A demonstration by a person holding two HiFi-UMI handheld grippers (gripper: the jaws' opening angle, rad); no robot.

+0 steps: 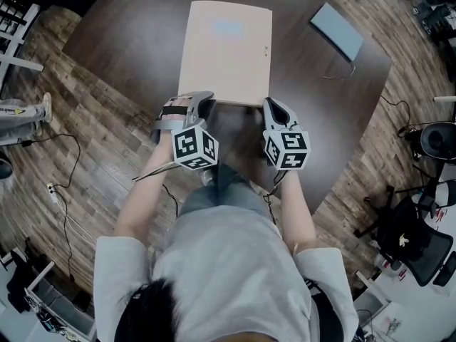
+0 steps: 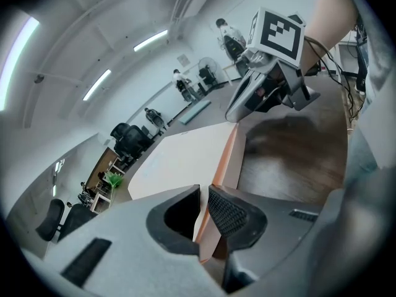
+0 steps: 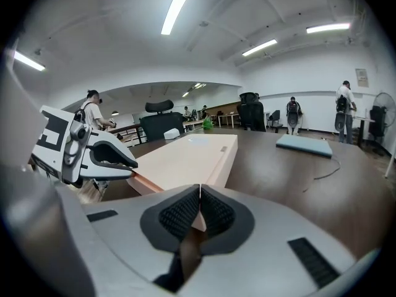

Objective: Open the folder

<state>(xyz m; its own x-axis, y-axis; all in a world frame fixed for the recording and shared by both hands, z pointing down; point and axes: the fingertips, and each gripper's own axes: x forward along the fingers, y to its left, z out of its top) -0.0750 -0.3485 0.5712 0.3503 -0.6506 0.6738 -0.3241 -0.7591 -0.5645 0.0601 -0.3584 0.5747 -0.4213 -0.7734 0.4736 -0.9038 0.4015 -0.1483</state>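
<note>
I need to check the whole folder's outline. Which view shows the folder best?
The head view: the whole folder lies on the table, seen from above. The left gripper view shows only its near edge and slanted cover; the right gripper view shows its top foreshortened.

Bright, even indoor light on my feeds, long ceiling strips [image 3: 177, 8] glowing overhead in both gripper views, pale folder [image 1: 226, 52] slightly washed out, soft sheen on the dark table [image 3: 291, 172], heavy fisheye bending and black vignette corners, closest foreground blurred, head view sharper
</note>
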